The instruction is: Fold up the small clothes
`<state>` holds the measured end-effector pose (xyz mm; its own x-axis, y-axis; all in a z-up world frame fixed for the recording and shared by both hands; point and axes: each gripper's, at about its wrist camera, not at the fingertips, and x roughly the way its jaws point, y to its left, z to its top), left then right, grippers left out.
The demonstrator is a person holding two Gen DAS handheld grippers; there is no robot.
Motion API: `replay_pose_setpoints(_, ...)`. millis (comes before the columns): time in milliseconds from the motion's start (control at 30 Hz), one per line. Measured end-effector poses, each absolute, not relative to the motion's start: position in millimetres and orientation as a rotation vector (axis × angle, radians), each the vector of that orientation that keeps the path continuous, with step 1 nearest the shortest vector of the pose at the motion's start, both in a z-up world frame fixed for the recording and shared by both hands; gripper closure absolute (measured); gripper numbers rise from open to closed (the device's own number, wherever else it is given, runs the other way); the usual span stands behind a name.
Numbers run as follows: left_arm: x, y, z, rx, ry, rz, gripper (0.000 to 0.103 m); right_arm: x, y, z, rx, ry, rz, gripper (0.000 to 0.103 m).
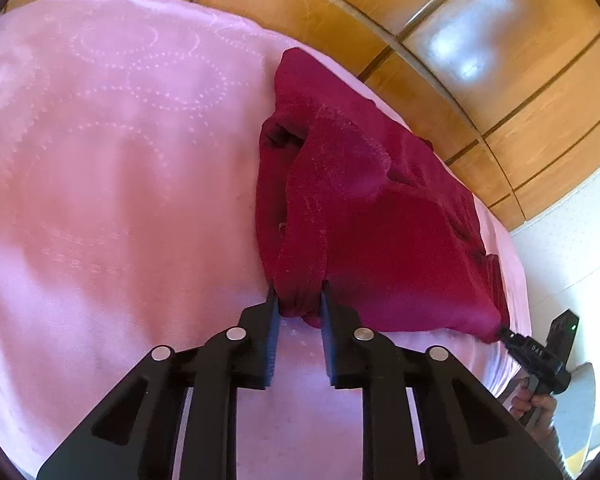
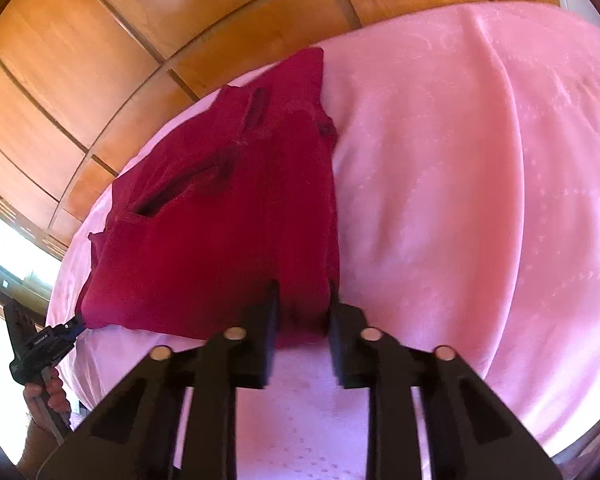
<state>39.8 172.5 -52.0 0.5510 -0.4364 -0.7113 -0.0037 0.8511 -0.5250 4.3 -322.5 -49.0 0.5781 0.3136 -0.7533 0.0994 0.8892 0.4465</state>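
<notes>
A dark red garment [image 1: 364,208] lies on a pink blanket [image 1: 112,168], partly folded with a flap doubled over its middle. My left gripper [image 1: 298,294] is shut on the garment's near left corner, with bunched cloth between its fingers. My right gripper [image 2: 303,294] is shut on the other near corner of the garment [image 2: 220,216]. Each gripper shows in the other's view: the right one [image 1: 504,334] at the garment's right corner, the left one [image 2: 78,322] at its left corner. The near edge is stretched between them, lifted slightly off the blanket.
The pink blanket [image 2: 460,184] covers the whole bed, with a long crease on its right side. A wooden panelled wardrobe [image 1: 480,60] stands behind the bed. A bright window [image 2: 4,240] is at the left of the right wrist view. The hands holding the grippers show at the frame edges.
</notes>
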Motion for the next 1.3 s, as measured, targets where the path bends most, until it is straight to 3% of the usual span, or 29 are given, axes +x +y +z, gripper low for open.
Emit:
replay_pose_setpoints(233, 2, 178, -35, -0.491, 0.939, -0.29, 0.089, -21, -329, -29, 0.45, 0.942, 0.17, 0.093)
replay_pose_setpoints(500, -64, 180, -43, -0.528, 1.018, -0.278, 0.089, -67, -334, -48, 0.433, 1.079, 0.204, 0.093)
replay_pose_setpoints(600, -63, 181, -44, -0.525, 1.017, -0.261, 0.084, -60, -332, -53, 0.44, 1.084, 0.206, 0.092)
replay_pose_setpoints(633, -60, 180, -42, -0.524, 1.01, -0.265, 0.083, -56, -332, -52, 0.44, 1.082, 0.201, 0.09)
replay_pose_setpoints(767, -39, 190, -21, -0.497, 0.943, -0.252, 0.083, -47, -340, -44, 0.434, 1.039, 0.167, 0.058)
replay_pose_setpoints(867, -22, 191, -14, -0.472, 0.916, -0.255, 0.083, -34, -343, -36, 0.404, 1.006, 0.147, 0.056)
replay_pose_setpoints(967, -1, 184, -14, -0.408, 0.922, -0.276, 0.08, -17, -339, -33, 0.376, 0.979, 0.135, 0.055)
replay_pose_setpoints(1033, 14, 180, -18, -0.383, 0.933, -0.279, 0.053, -4, -337, -34, 0.349, 0.974, 0.126, 0.056)
replay_pose_setpoints(1200, 44, 170, -31, -0.378, 0.967, -0.316, 0.055, 24, -327, -44, 0.315, 0.983, 0.13, 0.06)
replay_pose_setpoints(1233, 47, 169, -32, -0.379, 0.968, -0.318, 0.062, 27, -325, -45, 0.306, 0.984, 0.133, 0.064)
replay_pose_setpoints(1300, 49, 166, -30, -0.361, 0.953, -0.33, 0.068, 30, -318, -47, 0.281, 0.99, 0.142, 0.081)
